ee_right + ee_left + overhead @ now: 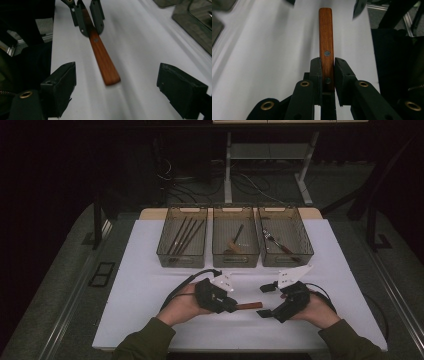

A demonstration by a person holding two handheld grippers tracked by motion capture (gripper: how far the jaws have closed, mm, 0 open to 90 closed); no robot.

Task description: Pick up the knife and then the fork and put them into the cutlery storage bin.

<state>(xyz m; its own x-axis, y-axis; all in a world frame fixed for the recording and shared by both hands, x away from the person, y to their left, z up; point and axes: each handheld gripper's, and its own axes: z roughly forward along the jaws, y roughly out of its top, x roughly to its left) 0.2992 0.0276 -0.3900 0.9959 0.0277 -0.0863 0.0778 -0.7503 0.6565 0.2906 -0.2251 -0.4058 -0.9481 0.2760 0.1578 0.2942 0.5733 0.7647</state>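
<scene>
Near the lower middle of the high view, the left gripper (231,304) pinches a wooden handle (249,305) and holds it out level toward the right side of the frame. In the left gripper view the two black jaws press on both flat sides of the handle (326,50) just at its lower rivet, so the long free end points away from the hand. This grip leaves most of the wood bare, probably so that the other tool can take it. Which utensil the handle belongs to cannot be told, because the far end is hidden behind the jaws.

The right gripper (266,301) waits just beside the free end with its jaws spread wide. In the right gripper view the handle (103,58) lies between the two open pads but touches neither of them, so no second grip exists yet. It looks like a handover that is about to happen.

At the upper middle of the high view three clear bins stand in a row on the white table (150,315). The left bin (182,243) holds chopsticks, the middle bin (235,243) holds a utensil with a wooden handle, and the right bin (285,243) holds a fork. They are well apart from both hands, and nothing stands between the grippers and the bins.
</scene>
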